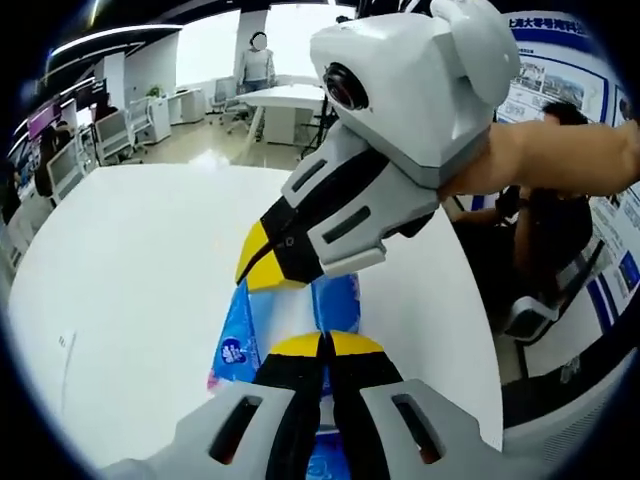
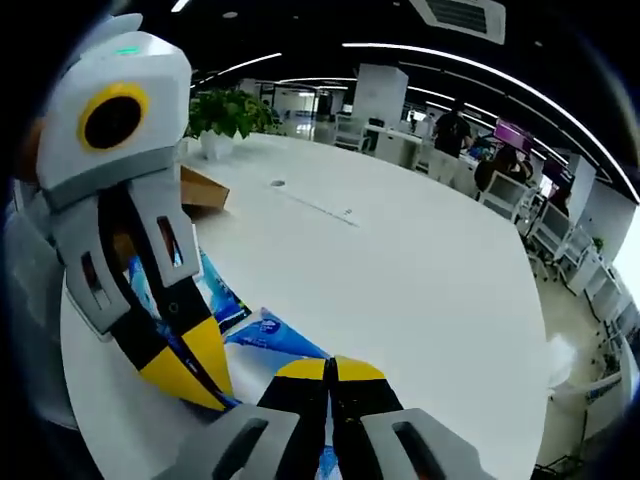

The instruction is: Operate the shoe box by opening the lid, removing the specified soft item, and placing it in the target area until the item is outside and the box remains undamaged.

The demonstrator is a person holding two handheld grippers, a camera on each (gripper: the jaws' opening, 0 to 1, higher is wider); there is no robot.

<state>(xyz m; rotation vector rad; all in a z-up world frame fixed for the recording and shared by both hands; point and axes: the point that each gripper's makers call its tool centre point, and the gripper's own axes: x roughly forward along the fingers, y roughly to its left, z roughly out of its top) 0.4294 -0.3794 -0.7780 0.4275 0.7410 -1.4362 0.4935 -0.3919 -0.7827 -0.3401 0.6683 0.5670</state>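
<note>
Together my left gripper (image 1: 322,345) and right gripper (image 2: 330,368) pinch the blue soft pack (image 1: 238,345) with closed jaws over the white counter (image 1: 140,260).

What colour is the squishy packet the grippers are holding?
Blue and white, with a pink edge; the packet shows best in the left gripper view.

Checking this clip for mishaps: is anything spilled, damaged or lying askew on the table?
Nothing stands out. Both grippers are shut on the blue soft pack: the left gripper and the right gripper hold it over the white table, which shows no spill. A brown box sits behind; its condition is unclear.
</note>
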